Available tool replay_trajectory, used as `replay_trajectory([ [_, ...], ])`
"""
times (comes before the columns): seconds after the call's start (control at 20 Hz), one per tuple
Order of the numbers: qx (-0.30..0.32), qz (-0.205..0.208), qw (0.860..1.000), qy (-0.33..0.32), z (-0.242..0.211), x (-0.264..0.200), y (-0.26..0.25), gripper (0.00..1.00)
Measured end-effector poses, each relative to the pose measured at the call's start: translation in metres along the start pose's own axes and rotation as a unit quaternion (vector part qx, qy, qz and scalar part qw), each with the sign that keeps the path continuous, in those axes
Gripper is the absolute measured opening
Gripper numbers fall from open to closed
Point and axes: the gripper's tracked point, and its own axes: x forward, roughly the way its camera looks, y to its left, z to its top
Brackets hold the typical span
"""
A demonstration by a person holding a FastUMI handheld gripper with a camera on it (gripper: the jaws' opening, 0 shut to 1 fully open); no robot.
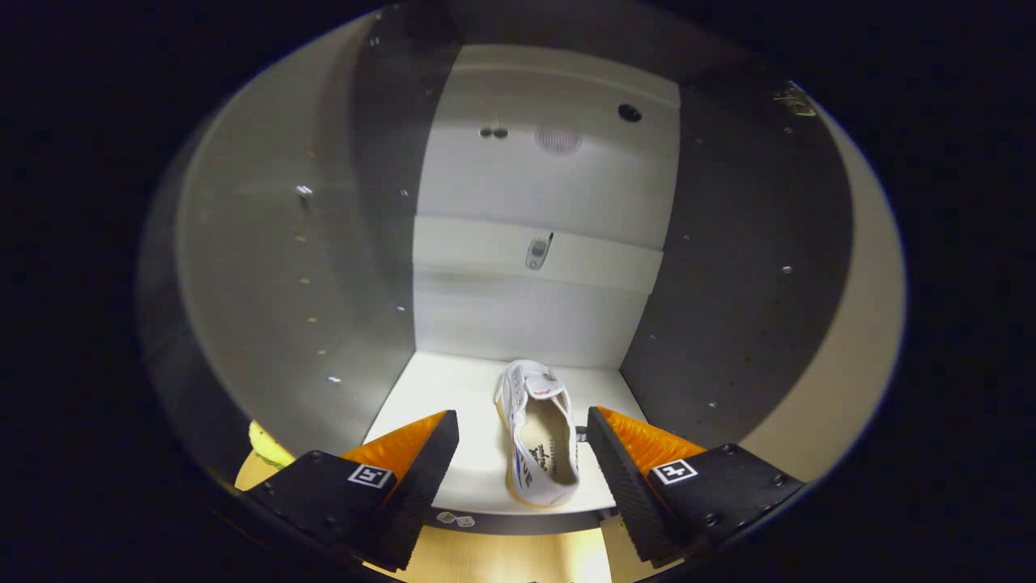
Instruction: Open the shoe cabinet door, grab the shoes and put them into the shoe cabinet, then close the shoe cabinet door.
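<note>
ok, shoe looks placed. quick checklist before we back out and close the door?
1. Shoe resting on the cabinet floor: ok.
2. Gripper open, fingers either side of the shoe and clear of it: ok.
3. Heel inside the floor's front edge: ok, but close to it.
4. Shoe upright, toe toward the back wall: ok.
5. Door position and swing path: cannot tell.

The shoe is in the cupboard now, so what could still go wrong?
1. The tool is open with the white shoe between its fingers, untouched. Pulling back crooked might clip the heel and drag the shoe out.
2. The heel sits close to the front edge of the cabinet floor, so the closing door might bump it.
3. Only one shoe is inside; a second may be forgotten.
</note>
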Motion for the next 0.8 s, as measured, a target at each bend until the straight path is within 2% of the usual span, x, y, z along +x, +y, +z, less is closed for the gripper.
replay_trajectory([
  [0.15,0.021,0.002,0.999,-0.047,0.009,-0.066,-0.006,0.98],
  [0.35,0.035,0.012,0.996,-0.077,-0.005,-0.146,-0.007,0.98],
  [0.55,0.061,0.006,0.996,-0.071,-0.034,-0.202,-0.013,0.98],
  [0.8,0.074,-0.022,0.995,-0.062,-0.061,-0.265,-0.050,0.98],
])
